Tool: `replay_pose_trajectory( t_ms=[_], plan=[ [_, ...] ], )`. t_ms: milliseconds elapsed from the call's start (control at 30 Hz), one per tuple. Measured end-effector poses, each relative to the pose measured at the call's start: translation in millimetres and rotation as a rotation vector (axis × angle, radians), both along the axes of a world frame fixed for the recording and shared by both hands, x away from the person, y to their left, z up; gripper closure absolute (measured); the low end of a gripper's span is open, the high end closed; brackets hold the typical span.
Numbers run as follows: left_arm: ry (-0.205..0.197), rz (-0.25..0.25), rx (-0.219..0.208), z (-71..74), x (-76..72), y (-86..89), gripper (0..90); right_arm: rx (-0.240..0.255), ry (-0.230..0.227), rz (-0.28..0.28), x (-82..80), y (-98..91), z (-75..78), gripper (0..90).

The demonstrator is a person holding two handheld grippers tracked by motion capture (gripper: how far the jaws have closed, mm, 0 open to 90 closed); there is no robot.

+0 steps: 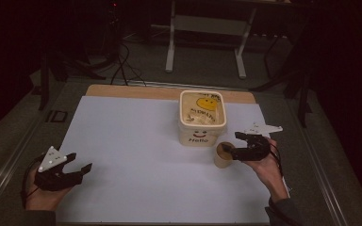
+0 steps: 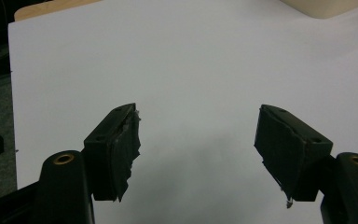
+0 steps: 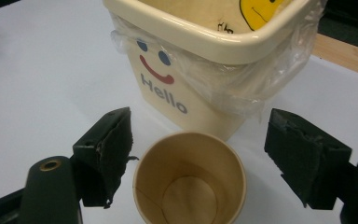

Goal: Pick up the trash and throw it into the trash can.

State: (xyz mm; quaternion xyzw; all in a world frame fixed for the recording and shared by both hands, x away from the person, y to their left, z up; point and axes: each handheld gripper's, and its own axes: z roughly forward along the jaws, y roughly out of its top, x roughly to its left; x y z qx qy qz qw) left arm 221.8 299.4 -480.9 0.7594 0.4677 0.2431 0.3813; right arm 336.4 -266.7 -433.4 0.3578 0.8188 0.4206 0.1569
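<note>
An empty paper cup [image 1: 222,160] stands upright on the white sheet, just in front of a cream bin [image 1: 181,115] with a smiley face and the word "Hello". My right gripper [image 1: 233,145] reaches in from the right at the cup's rim. In the right gripper view the cup [image 3: 189,186] sits between the two jaws of my right gripper [image 3: 198,140]. There is a gap on the right side and the left pad is close to the rim, so the gripper is open. My left gripper [image 1: 80,161] rests open at the near left, nothing between its jaws [image 2: 196,140].
The bin [image 3: 191,32] has a clear plastic liner folded over its rim. The white sheet [image 1: 136,141] covers most of the wooden table. Cables and a metal table frame [image 1: 170,52] stand on the floor beyond the far edge.
</note>
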Motion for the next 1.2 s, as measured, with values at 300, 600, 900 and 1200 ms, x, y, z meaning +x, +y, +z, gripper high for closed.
replay_pose_trajectory(
  t_ms=[300, 600, 900, 1200],
  plan=[
    [0.011, -0.003, 0.004, -1.0, 0.5, -0.8, 30.6, -0.089, 0.038, 0.045, 7.5, 10.7, 10.4, 19.3],
    [0.014, -0.004, 0.003, -1.5, 0.8, -0.6, 30.6, -0.194, 0.101, 0.084, 16.7, 21.5, 19.4, 18.6],
    [0.016, -0.004, 0.005, -1.7, 0.8, -0.6, 30.6, -0.277, 0.149, 0.120, 24.2, 29.6, 29.7, 17.4],
    [0.017, -0.002, 0.002, -1.6, 0.6, -0.1, 30.6, -0.353, 0.205, 0.164, 30.9, 36.3, 32.8, 15.7]
  ],
)
